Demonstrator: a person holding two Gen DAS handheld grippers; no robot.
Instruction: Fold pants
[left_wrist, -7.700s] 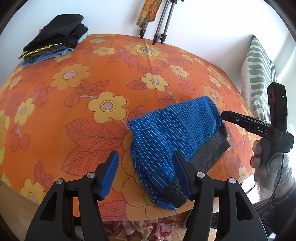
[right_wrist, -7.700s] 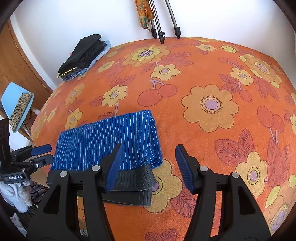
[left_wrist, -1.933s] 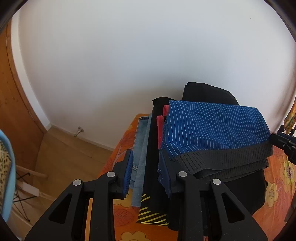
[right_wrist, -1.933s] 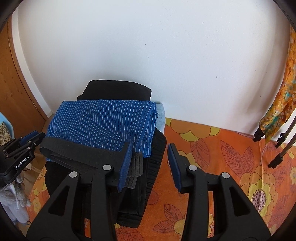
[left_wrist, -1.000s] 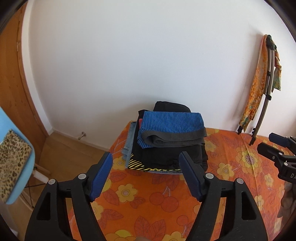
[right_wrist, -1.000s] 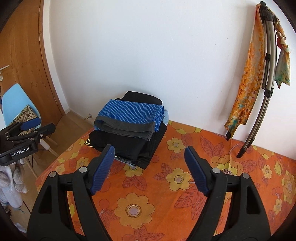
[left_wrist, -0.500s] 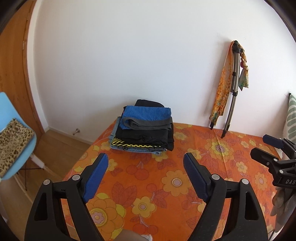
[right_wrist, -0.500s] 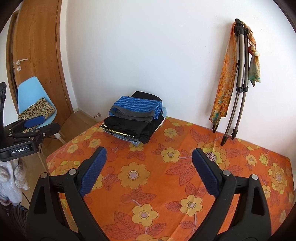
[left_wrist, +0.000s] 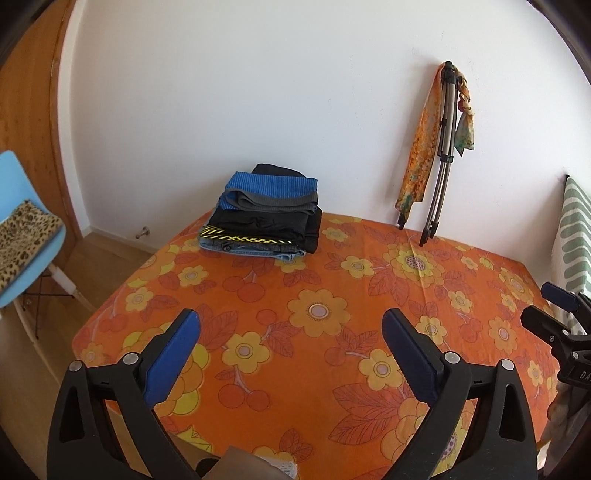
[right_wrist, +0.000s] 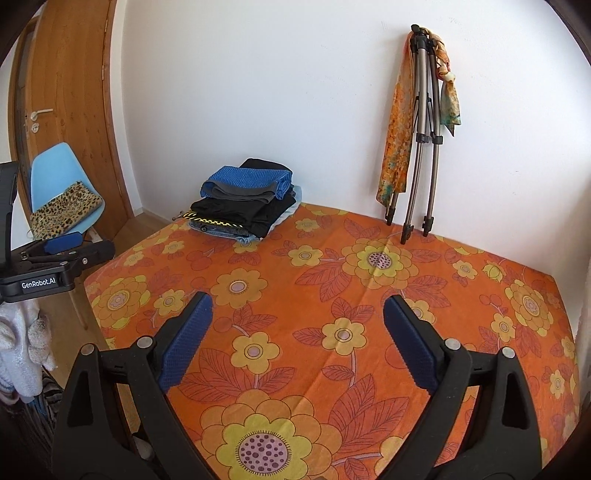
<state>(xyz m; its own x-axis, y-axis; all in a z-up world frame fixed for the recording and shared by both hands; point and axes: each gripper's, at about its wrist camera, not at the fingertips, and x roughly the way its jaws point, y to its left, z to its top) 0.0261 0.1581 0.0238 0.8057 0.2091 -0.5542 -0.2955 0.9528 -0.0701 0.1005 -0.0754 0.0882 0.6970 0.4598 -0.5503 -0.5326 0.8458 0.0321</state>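
Both grippers stand with jaws spread wide and nothing between them: the left gripper (left_wrist: 290, 329) and the right gripper (right_wrist: 297, 312) hover over the near part of the orange flowered tablecloth (left_wrist: 332, 288), pointing toward the wall. Folded blue striped pants (left_wrist: 271, 184) top the clothes stack (left_wrist: 262, 225) at the far left corner, close to both the wall and the table's left edge. A tripod (right_wrist: 421, 125) leans at the far edge, well apart from the stack.
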